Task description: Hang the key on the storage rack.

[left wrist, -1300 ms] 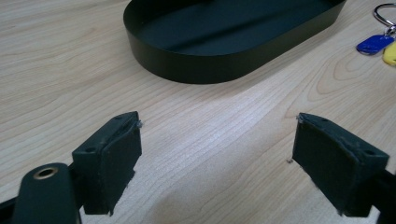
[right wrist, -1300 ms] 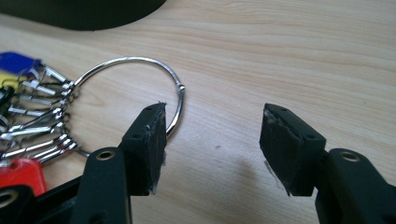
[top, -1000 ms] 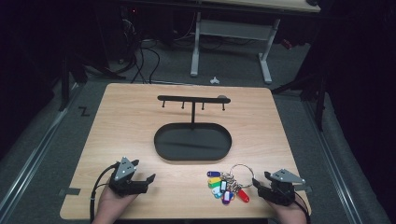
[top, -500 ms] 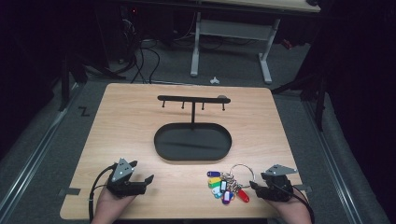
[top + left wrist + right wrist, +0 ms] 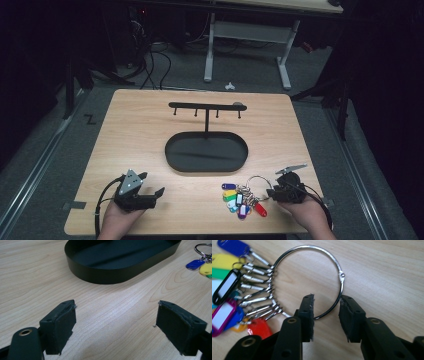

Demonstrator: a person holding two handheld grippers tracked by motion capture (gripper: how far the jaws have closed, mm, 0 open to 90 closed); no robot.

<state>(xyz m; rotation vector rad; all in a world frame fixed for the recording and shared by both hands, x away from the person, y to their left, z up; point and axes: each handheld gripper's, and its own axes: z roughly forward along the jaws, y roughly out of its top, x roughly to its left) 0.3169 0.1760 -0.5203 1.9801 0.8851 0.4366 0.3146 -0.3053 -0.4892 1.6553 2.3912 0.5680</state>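
While the left tongs [image 5: 150, 192] rest spread wide on the tabletop [image 5: 130, 135], the right tongs [image 5: 325, 315] straddle the key ring [image 5: 312, 280] near the front edge, parted, not yet pinching. Thin, stiff, slippery wire; light, floppy tags [image 5: 239, 200]. Best gripped on bare wire.

Lab or test workspace — wooden surface [image 5: 150, 130] on grey carpet [image 5: 55, 150], dark surroundings, loose cables [image 5: 155, 65] on the floor, white-legged desk frame [image 5: 247, 35] behind.
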